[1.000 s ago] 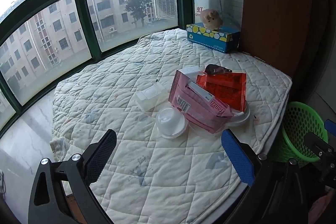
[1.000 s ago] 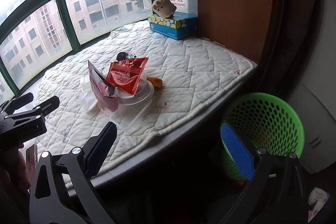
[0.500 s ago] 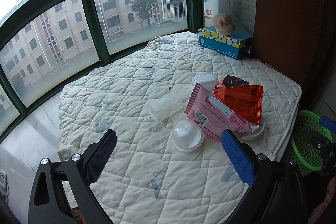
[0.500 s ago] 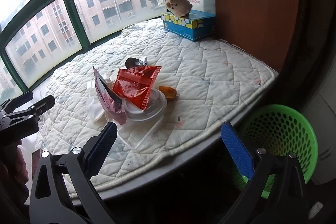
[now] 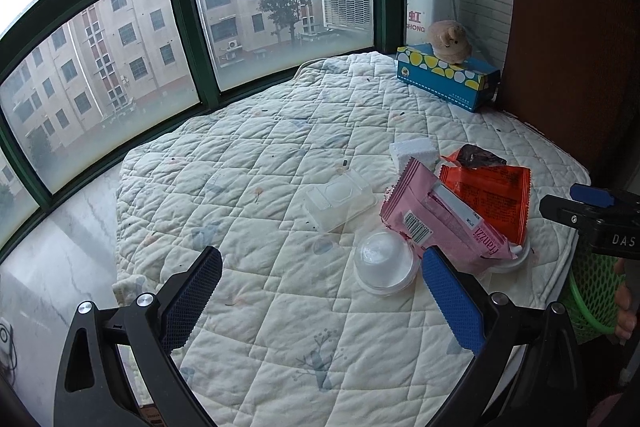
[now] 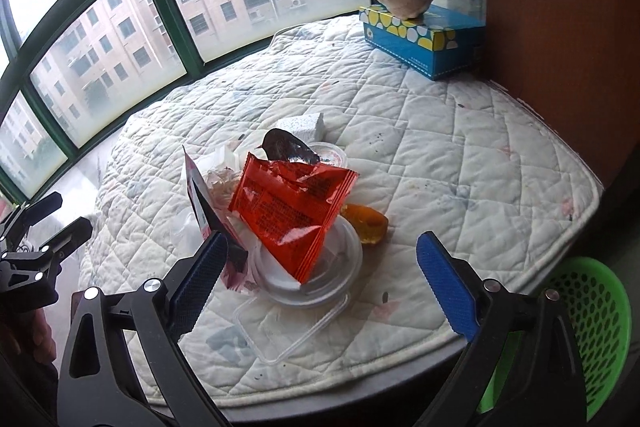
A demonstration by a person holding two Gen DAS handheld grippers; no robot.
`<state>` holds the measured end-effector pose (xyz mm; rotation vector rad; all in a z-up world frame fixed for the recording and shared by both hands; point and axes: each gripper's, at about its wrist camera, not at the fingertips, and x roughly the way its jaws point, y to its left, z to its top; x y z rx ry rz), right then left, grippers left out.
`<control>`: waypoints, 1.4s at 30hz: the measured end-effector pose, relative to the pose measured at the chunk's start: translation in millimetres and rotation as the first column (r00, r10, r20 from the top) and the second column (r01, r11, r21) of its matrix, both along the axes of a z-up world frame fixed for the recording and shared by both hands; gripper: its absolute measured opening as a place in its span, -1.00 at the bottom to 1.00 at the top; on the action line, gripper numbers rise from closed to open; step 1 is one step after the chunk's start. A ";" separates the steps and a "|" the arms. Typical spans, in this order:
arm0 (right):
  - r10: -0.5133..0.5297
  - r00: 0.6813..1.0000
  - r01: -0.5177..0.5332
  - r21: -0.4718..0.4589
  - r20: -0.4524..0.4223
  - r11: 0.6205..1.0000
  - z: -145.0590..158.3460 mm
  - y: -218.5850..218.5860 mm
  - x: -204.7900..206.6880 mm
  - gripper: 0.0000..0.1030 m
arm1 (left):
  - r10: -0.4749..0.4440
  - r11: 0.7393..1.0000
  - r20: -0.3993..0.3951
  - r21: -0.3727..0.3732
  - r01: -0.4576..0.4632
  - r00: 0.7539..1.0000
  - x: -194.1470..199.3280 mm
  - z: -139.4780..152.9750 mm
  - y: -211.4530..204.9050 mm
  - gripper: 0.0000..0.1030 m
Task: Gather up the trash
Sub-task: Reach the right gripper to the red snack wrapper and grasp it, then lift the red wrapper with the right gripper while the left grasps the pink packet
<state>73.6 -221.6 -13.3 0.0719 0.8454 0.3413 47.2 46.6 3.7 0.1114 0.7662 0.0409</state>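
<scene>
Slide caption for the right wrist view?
Open right gripper faces red wrapper atop trash pile on quilted pad; green basket alongside.

Red wrapper (image 6: 292, 203), pink wrapper (image 5: 440, 223), green basket (image 6: 592, 327) (blue dotted box (image 6: 424, 43)).

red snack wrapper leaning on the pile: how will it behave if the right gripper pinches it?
The red wrapper is thin creased film, so probably floppy and crumples. It looks torn open and empty, so likely very light. It leans on the round lid; lifting it may nudge the pink wrapper.

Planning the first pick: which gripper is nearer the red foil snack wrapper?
Right. The right gripper frames the red foil snack wrapper closely; the left gripper sits farther back.
</scene>
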 end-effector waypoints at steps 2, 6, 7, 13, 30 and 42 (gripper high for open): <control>0.016 1.000 -0.016 -0.005 -0.016 1.000 -5.3 3.1 12.3 0.78 | 0.000 1.000 -0.011 -0.020 -0.001 1.000 3.2 -2.5 2.5 0.88; 0.033 0.998 -0.032 0.016 -0.048 0.999 -16.5 6.2 34.4 0.74 | -0.002 0.999 -0.026 -0.046 0.000 1.000 8.7 -7.7 5.8 0.88; 0.035 0.998 -0.034 0.018 -0.052 0.999 -19.1 6.9 38.7 0.72 | -0.002 0.999 -0.027 -0.051 0.001 1.000 9.9 -8.7 6.3 0.88; 0.064 0.996 -0.062 0.033 -0.066 0.998 -29.3 19.4 52.1 0.44 | -0.011 0.996 -0.034 -0.083 0.008 0.999 17.7 -11.8 5.7 0.88; 0.023 0.998 -0.023 0.000 0.060 1.000 -3.5 14.9 17.6 -0.67 | -0.108 0.985 -0.039 -0.141 0.101 0.993 35.4 -9.2 -25.7 0.87; -0.080 0.987 0.076 0.035 0.138 0.997 26.4 -25.5 -7.2 -0.69 | -0.112 0.977 -0.156 -0.198 0.080 0.981 86.2 -23.7 -64.9 0.60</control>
